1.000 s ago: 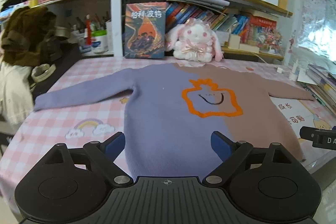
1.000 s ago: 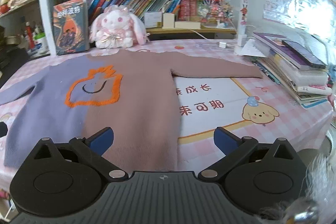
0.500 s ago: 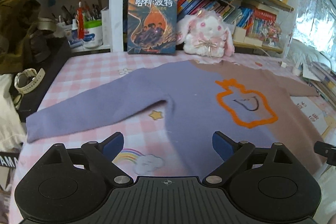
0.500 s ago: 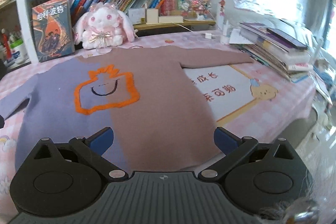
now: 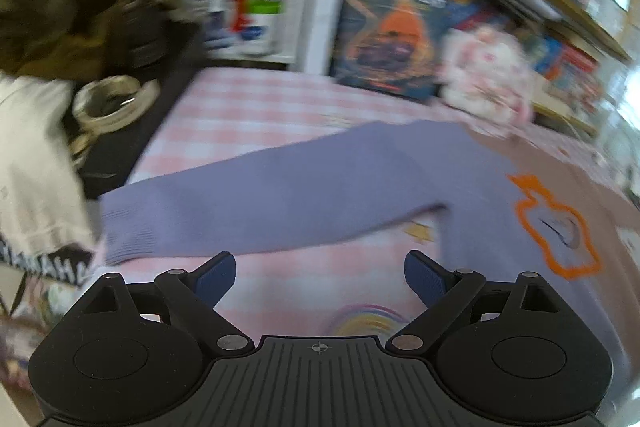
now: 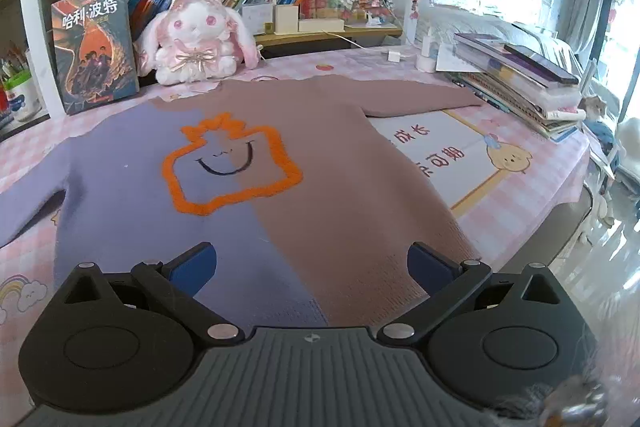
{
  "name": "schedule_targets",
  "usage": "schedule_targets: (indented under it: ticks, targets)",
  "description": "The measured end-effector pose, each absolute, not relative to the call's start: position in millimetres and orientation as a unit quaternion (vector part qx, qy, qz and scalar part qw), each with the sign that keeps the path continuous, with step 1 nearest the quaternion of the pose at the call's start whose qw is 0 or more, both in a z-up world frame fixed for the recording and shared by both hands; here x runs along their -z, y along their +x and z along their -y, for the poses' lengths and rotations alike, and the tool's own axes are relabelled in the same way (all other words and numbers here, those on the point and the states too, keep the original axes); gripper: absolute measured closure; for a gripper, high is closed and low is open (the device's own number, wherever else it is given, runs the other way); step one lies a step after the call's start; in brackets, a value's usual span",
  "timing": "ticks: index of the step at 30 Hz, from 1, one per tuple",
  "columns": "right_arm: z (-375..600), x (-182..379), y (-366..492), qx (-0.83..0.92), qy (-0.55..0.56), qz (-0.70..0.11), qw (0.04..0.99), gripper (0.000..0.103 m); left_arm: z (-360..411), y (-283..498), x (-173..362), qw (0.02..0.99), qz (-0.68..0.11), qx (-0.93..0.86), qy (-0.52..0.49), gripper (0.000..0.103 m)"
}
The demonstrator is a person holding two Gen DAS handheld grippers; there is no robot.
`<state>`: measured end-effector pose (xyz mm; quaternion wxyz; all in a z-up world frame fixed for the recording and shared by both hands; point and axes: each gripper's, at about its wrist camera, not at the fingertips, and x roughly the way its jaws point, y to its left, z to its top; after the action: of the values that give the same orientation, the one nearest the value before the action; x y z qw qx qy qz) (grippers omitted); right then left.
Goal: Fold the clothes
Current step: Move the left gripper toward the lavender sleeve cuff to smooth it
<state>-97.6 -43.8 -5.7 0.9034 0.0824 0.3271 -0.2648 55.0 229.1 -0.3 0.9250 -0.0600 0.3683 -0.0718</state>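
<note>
Pink-checked worktop [image 6: 532, 203]: both hand-held grippers, left [image 5: 319, 275] and right [image 6: 312, 265], spread empty; pinch the purple sleeve's cuff [image 5: 128, 231] ahead-left squarely.

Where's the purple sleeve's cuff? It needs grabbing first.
In the left wrist view, the cuff lies low on the left, on the checked tablecloth, just ahead of the open left tongs.

One sweater [image 6: 280, 163], one plush rabbit [image 6: 196, 43], perhaps one wristwatch [image 5: 108, 101].

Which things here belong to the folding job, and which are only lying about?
For the job:
- purple and brown knitted sweater with orange outline
- left gripper, open
- right gripper, open

Lying about:
- pink plush rabbit
- upright illustrated book
- stack of books
- pink checked tablecloth
</note>
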Motion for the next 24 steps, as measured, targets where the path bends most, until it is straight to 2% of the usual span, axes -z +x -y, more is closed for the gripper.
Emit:
schedule_targets:
  ticks: [12,13,17,24]
  targets:
    - [31,9,-87,0.245,0.066,-0.350,0.902,0.000,-302,63,24,0.917,-0.361,-0.087,-0.143,0.011]
    - [31,9,-86,0.244,0.064,-0.352,0.901,0.000,-307,64,26,0.915,-0.360,-0.091,-0.157,0.013]
    - [32,9,-86,0.247,0.060,-0.355,0.899,0.000,-320,69,31,0.909,-0.348,-0.098,-0.205,0.034]
    - [39,9,-90,0.260,0.060,-0.361,0.893,0.000,-333,83,38,0.901,-0.319,-0.082,-0.283,0.037]
